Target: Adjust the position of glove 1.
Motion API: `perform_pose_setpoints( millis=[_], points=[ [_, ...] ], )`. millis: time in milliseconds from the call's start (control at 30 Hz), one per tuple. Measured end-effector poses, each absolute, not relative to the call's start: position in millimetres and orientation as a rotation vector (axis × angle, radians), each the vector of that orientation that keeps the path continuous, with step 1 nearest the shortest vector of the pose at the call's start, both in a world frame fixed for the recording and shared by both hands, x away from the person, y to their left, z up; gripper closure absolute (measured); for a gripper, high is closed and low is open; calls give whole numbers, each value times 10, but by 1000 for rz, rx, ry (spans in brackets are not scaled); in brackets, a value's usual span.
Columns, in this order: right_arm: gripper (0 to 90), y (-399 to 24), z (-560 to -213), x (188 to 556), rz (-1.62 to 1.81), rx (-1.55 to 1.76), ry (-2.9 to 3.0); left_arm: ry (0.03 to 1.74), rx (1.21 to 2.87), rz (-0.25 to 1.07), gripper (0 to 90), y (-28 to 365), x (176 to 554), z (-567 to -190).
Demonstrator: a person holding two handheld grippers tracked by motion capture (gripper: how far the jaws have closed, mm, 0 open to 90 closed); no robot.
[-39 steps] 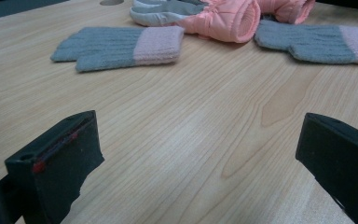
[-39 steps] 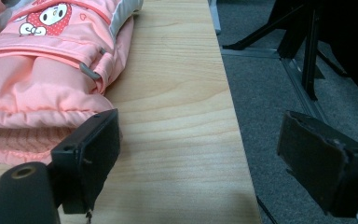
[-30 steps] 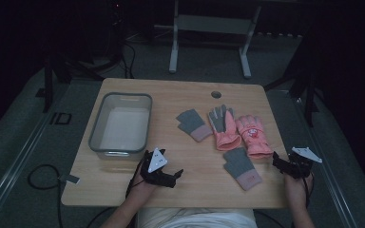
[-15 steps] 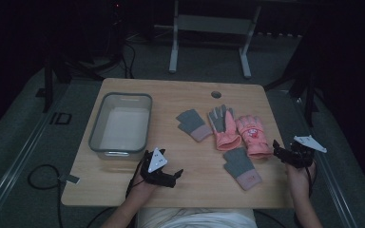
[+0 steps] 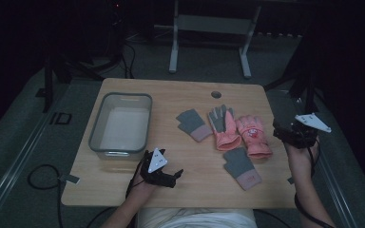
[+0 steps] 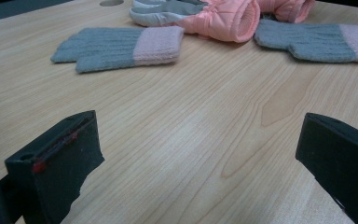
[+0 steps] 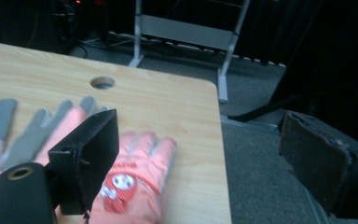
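Note:
Several gloves lie right of the table's middle. A grey knit glove with a pink cuff is leftmost. Beside it lies a pink glove with a grey palm, then a pink glove with a red patch. A second grey knit glove lies nearer me. My left gripper rests low near the front edge, open and holding nothing. My right gripper hovers over the table's right edge, open, with the patched glove below its left jaw.
A clear plastic bin stands on the left half of the wooden table. A round cable hole sits near the far edge. A metal stand is on the floor beyond the table.
My right gripper has risen and moved away from me along the table's right edge. The left gripper and the gloves have stayed put.

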State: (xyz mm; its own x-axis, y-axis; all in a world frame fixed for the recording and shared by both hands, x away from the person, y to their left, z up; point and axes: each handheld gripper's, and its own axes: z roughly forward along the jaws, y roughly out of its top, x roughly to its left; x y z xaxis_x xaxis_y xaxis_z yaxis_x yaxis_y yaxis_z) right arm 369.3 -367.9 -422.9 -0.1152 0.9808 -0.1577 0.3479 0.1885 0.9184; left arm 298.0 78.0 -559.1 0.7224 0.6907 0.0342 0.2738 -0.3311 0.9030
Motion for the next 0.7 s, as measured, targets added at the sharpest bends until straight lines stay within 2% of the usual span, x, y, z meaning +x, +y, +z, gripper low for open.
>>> perform_pose_setpoints(
  millis=[267, 300, 467, 533, 700],
  points=[
    [228, -3547, -4048, 3801, 1061, 1277, 1728, 743, 1914, 519, 0, 777, 2977, -5591],
    [226, -3527, -4026, 3863, 1151, 1304, 1815, 742, 1914, 521, 0, 778, 2977, -5591],
    [186, -3403, -4003, 3954, 1145, 1320, 1837, 740, 1914, 518, 0, 780, 2978, -5591],
    [139, -3339, -3991, 3978, 1139, 1301, 1842, 739, 1915, 518, 0, 780, 2978, -5590],
    [123, -3168, -3950, 4033, 1134, 1247, 1867, 738, 1915, 516, 0, 780, 2978, -5591]
  ],
)
